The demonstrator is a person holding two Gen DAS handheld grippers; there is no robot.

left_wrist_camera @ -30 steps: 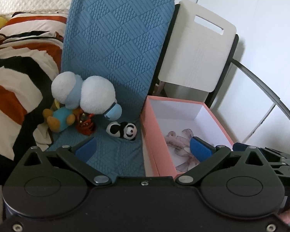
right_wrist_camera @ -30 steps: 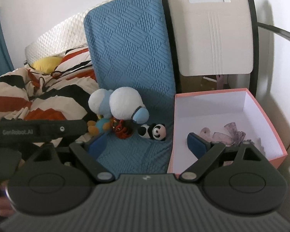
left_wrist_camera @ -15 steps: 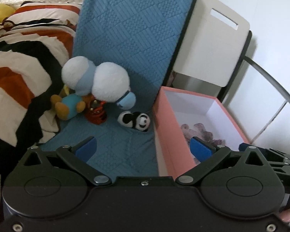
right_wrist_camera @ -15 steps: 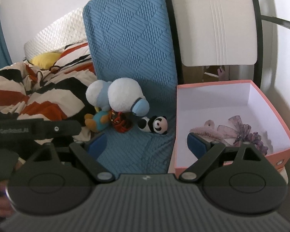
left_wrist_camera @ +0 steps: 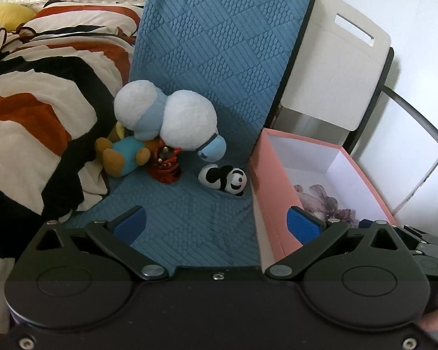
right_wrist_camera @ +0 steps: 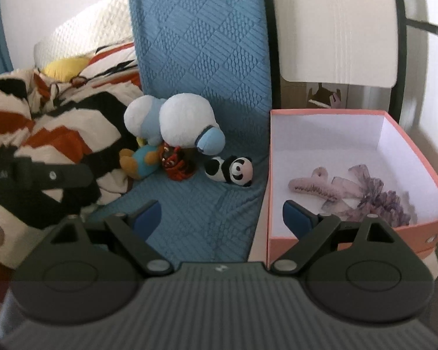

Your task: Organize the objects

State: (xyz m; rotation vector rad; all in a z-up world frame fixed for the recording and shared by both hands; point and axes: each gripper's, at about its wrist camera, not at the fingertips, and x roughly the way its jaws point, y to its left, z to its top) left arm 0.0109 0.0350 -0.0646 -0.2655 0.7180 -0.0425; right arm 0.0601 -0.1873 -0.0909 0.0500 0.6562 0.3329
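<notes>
On a blue quilted mat [left_wrist_camera: 207, 221] [right_wrist_camera: 207, 204] lie a white and pale blue plush [left_wrist_camera: 172, 119] [right_wrist_camera: 178, 122], a small teal and brown plush [left_wrist_camera: 122, 154] [right_wrist_camera: 143, 160], a red figure [left_wrist_camera: 165, 169] [right_wrist_camera: 178, 166] and a little panda [left_wrist_camera: 224, 179] [right_wrist_camera: 233, 172]. To their right stands a pink box [left_wrist_camera: 274, 186] [right_wrist_camera: 333, 230] holding a pink hair claw [right_wrist_camera: 312, 186] and purple ribbon pieces [left_wrist_camera: 324, 201] [right_wrist_camera: 376, 198]. My left gripper [left_wrist_camera: 216, 224] is open over the mat, its right finger at the box wall. My right gripper [right_wrist_camera: 222, 215] is open, nothing between its fingers.
A striped orange, black and white blanket [left_wrist_camera: 29, 110] [right_wrist_camera: 43, 122] lies on the left. A white folded board [left_wrist_camera: 335, 67] [right_wrist_camera: 335, 26] leans behind the box. A yellow cushion [right_wrist_camera: 64, 67] sits far back. The other gripper's body [right_wrist_camera: 38, 175] shows at left in the right wrist view.
Both grippers have sunk and come nearer to the toys and the box, which look larger now. Their jaws stay just as wide.
</notes>
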